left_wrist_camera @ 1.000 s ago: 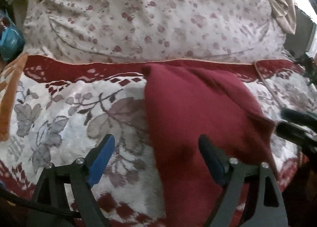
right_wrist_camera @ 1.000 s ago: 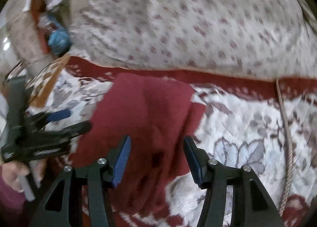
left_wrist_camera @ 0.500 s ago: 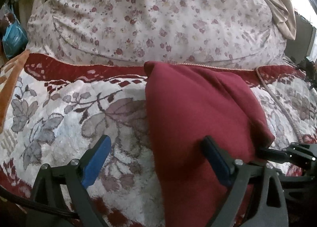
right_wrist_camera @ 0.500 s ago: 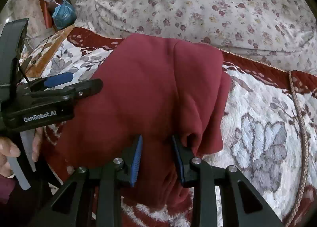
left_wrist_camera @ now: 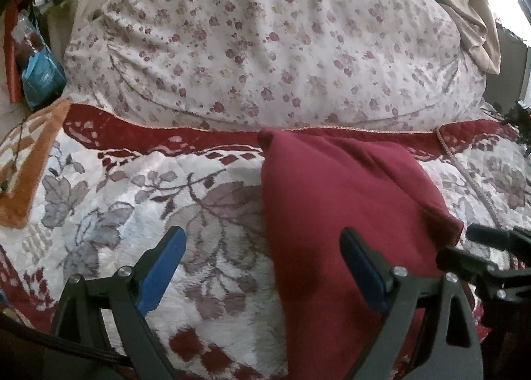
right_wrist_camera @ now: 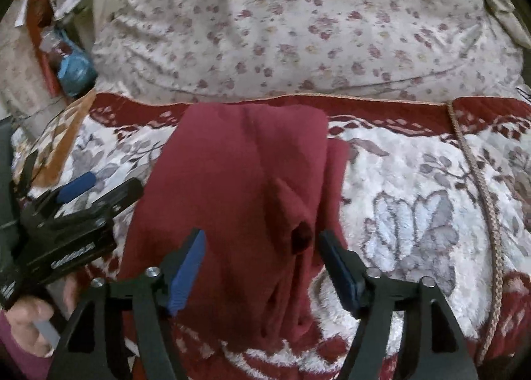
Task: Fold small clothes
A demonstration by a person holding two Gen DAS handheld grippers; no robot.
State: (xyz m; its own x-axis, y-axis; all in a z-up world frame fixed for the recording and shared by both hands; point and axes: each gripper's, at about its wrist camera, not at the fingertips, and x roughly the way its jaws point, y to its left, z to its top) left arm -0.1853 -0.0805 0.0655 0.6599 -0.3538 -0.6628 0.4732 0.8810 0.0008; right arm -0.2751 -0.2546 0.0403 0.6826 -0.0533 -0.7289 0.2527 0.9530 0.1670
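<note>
Left wrist view shows the left tongs spread wide with nothing between them, hovering low over a plush blanket patterned with grey leaves and dark red borders. One blue-padded finger sits over the blanket's leaf print, the other over the maroon garment. That garment lies folded lengthwise on the blanket, its far end reaching the red border just below a large floral pillow, its near end running out of sight under the tongs. At the right edge of this view the right tongs appear, just beside the garment's right corner.

Right wrist view shows the right tongs also spread wide and holding nothing, poised above the near half of the maroon garment. A small fold of cloth stands up as a dark pocket between the two fingers, nearer the right one; whether either pad touches the cloth cannot be told. The left tongs show at the left, beside the garment's left edge, gripped by the person's left hand. A braided cord runs down the blanket on the right, well apart from the garment. A blue bag sits beyond the bed on the left.
</note>
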